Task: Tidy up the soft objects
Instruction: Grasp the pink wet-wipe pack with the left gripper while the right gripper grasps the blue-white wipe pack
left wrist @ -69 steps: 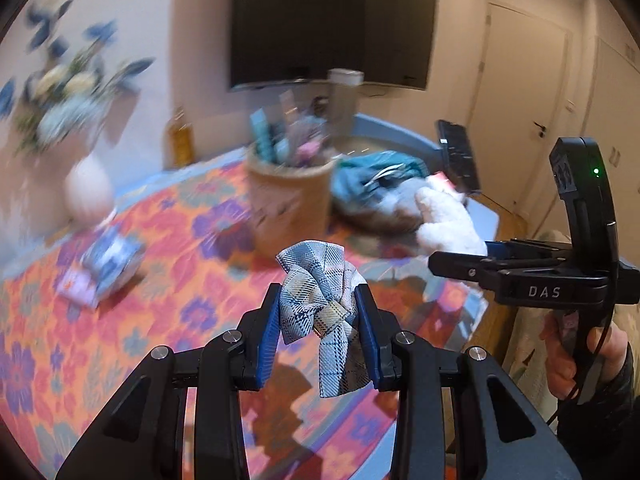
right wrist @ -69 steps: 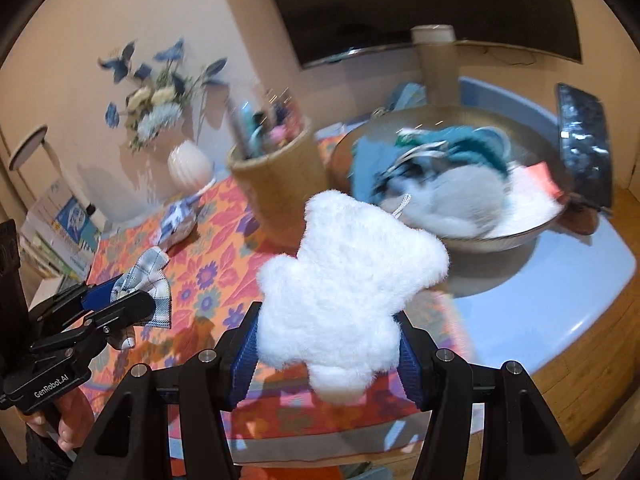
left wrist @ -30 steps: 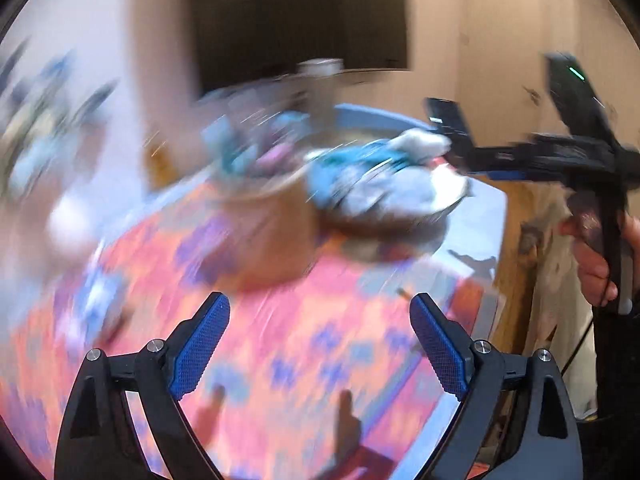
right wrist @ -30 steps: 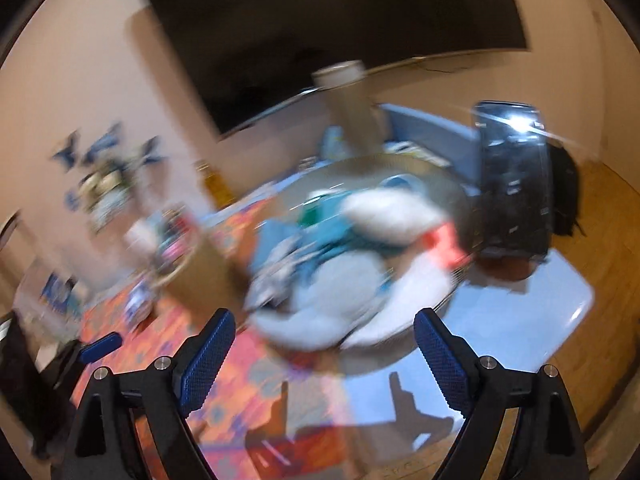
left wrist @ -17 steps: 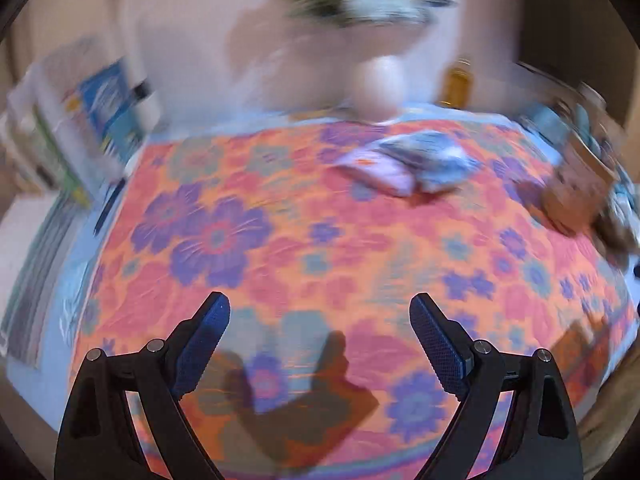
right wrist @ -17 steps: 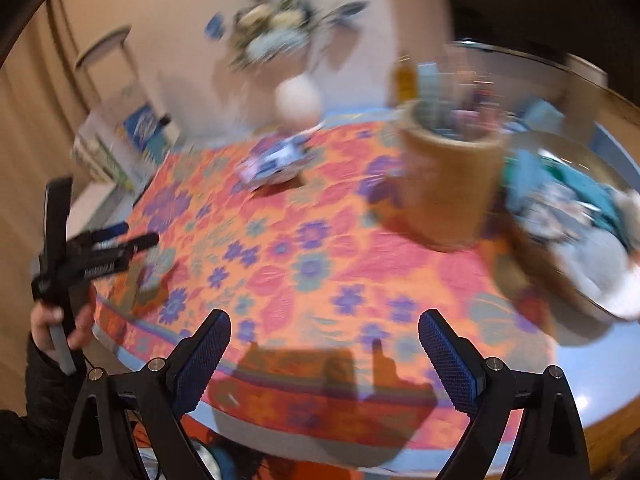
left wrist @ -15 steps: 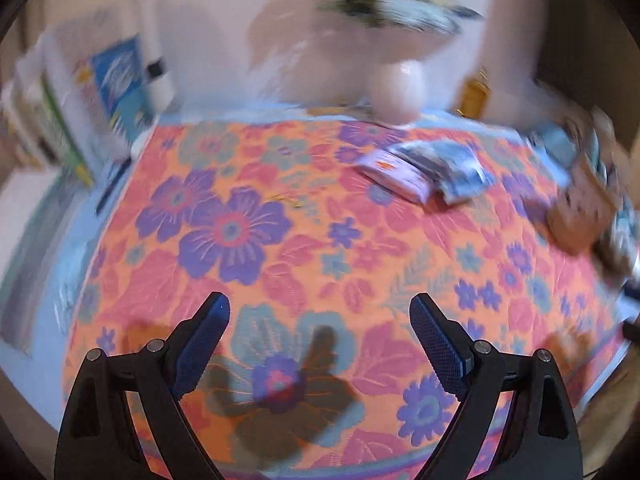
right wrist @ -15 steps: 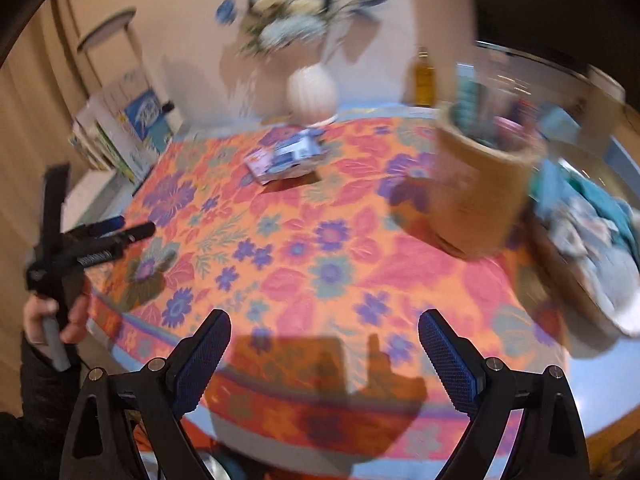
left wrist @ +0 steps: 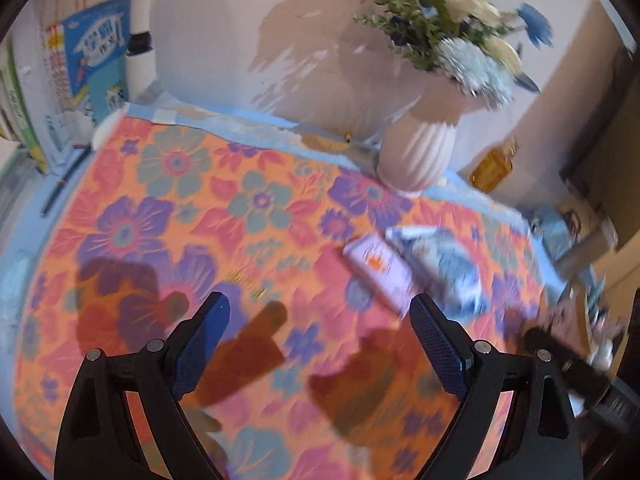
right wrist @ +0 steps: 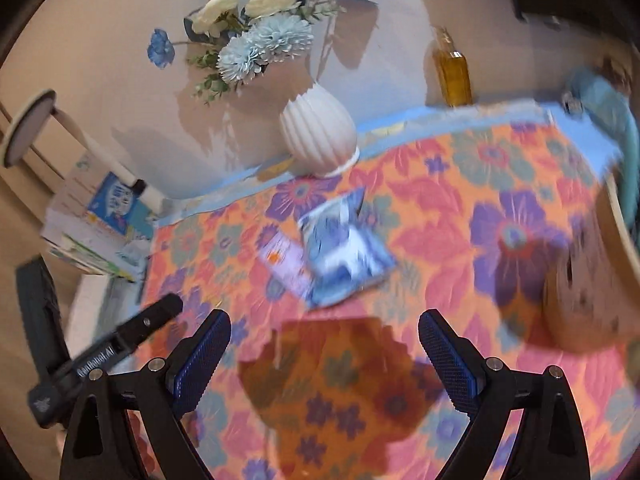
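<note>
A blue-and-white soft packet (right wrist: 344, 248) lies on the flowered tablecloth (right wrist: 460, 208), partly over a flat lilac packet (right wrist: 282, 264). The left wrist view shows the same blue-and-white packet (left wrist: 444, 264) and lilac packet (left wrist: 384, 272) to the right of the fingers. My right gripper (right wrist: 324, 340) hangs open above the cloth, just in front of the two packets, nothing between its blue pads. My left gripper (left wrist: 318, 328) is open and empty too, to the left of the packets. The left gripper's black body (right wrist: 104, 356) shows at the lower left of the right wrist view.
A white ribbed vase (right wrist: 318, 136) with blue and white flowers stands at the table's back edge, an amber bottle (right wrist: 452, 68) to its right. A woven basket (right wrist: 588, 280) sits at the right. Books (right wrist: 104, 216) are stacked beyond the table's left end.
Both grippers swung left, away from the bowl of soft things toward the packets near the vase. They held a plaid bow and a white plush earlier; both are now empty.
</note>
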The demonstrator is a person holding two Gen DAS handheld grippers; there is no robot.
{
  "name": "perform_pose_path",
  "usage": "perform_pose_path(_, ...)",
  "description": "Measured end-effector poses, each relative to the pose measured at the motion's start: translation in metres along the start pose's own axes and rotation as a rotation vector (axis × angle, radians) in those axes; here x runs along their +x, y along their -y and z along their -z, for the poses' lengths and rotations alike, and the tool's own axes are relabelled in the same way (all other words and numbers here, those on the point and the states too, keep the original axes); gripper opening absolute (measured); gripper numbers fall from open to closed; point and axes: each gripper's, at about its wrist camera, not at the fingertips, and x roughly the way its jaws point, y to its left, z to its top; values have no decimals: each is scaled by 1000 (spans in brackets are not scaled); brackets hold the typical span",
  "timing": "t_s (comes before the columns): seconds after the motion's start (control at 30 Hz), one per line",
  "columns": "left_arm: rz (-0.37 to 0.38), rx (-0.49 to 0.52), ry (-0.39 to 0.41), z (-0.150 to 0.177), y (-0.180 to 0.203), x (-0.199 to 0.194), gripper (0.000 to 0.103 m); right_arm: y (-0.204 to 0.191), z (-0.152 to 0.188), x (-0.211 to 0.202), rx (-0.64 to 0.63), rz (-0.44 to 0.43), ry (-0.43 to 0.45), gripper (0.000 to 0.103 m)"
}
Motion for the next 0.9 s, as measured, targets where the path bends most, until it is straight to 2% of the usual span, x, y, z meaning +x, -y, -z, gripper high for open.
perform_pose_path(0.13,19,-3,-2,-10,16,34,91,0,-20,23,-7,34,-16,94)
perform_pose_path(0.2,29,-8,11,-10,21,48,91,-2,-27,41,-72,109,4,94)
perform_pose_path(0.23,19,-23,28,-10,21,53,91,-1,-28,49,-95,116,3,94)
perform_pose_path(0.3,33,-50,67,-7,16,57,91,2,-28,59,-107,82,2,94)
perform_pose_path(0.4,13,-114,235,6,-2,52,91,7,-22,74,-138,45,13,94)
perform_pose_path(0.43,14,-108,234,7,-4,54,91,6,-19,77,-156,46,27,94)
perform_pose_path(0.47,19,-96,195,10,-6,62,91,5,-17,80,-183,58,45,94)
perform_pose_path(0.5,28,-95,156,10,-6,68,91,4,-14,84,-212,78,65,89)
perform_pose_path(0.53,46,-95,137,11,-5,71,91,3,-12,85,-229,93,82,76)
perform_pose_path(0.6,60,-73,133,12,0,73,91,6,-9,90,-234,117,112,70)
perform_pose_path(0.7,34,-7,123,12,15,77,91,21,-5,84,-163,151,169,68)
perform_pose_path(0.8,40,12,92,14,23,83,91,49,-6,68,-49,199,219,68)
perform_pose_path(0.83,39,15,77,15,27,86,91,62,-7,67,-1,199,208,68)
perform_pose_path(0.9,65,-9,46,16,34,93,93,81,-9,67,82,125,187,68)
